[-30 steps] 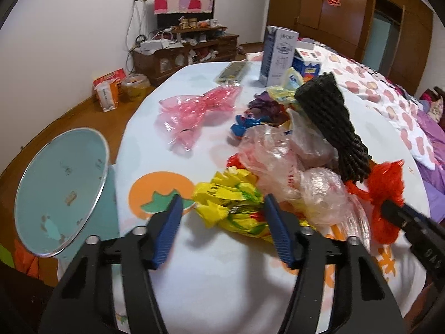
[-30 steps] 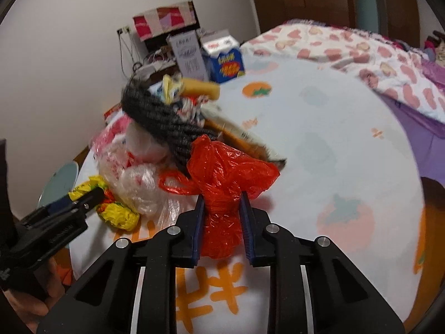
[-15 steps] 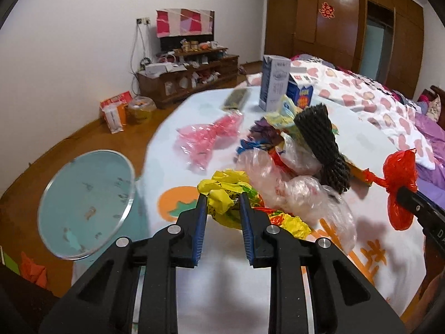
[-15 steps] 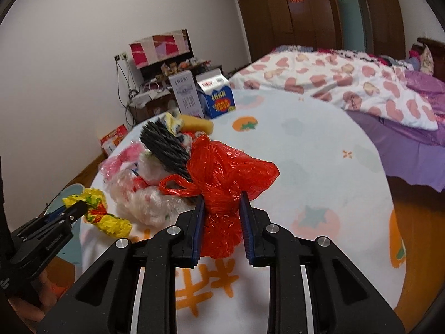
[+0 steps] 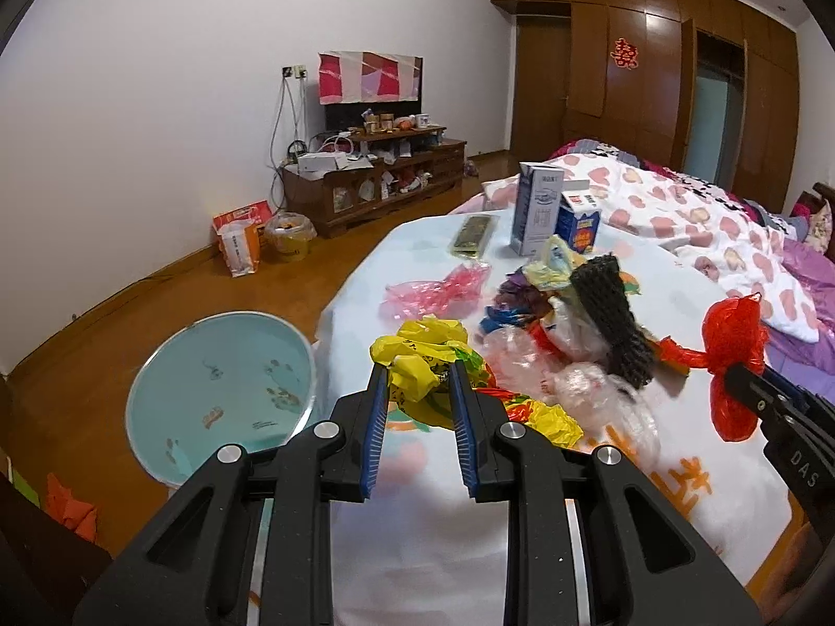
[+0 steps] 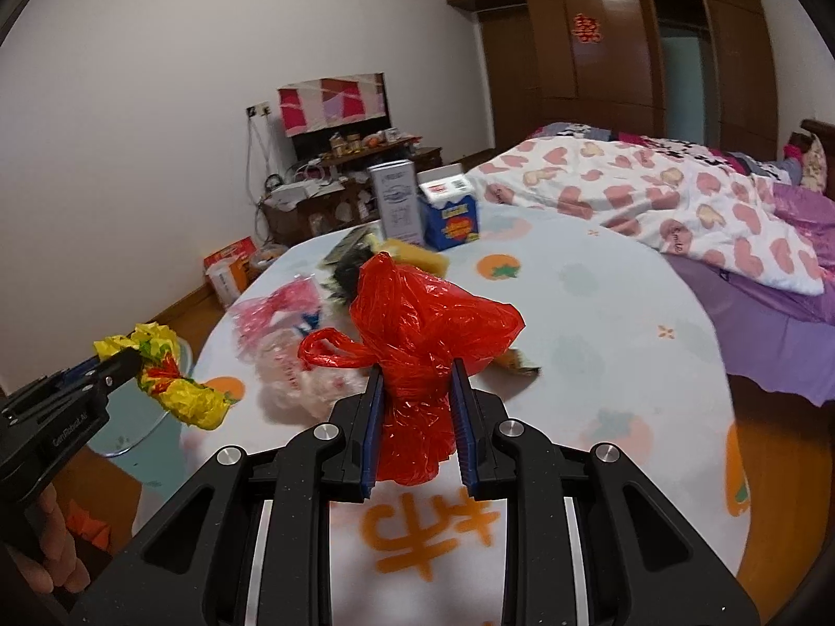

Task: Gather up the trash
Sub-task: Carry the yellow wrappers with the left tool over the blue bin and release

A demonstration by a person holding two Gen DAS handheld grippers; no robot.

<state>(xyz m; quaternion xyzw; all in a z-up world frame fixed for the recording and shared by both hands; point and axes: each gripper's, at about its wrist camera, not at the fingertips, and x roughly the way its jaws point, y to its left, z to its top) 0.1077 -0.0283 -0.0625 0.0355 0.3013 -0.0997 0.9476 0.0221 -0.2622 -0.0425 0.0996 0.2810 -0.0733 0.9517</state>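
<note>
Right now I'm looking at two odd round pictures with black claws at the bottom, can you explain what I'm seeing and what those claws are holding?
Those claws are hand-held grippers, one in each of a person's hands; there is no robot arm. Each carries a wide-angle camera looking along its two fingers, hence the rounded, bulging pictures.

One picture is from the left gripper. It is shut on a crumpled yellow bag. The other is from the right gripper, shut on a knotted red bag. Each gripper also shows at the edge of the other's picture, and the hand holding the left one is partly visible.

Below them is a round table with a white fruit-print cloth. On it lie more trash: a pink bag, clear bags, a black foam net, and two cartons at the far side. A pale blue bin stands beside the table.
</note>
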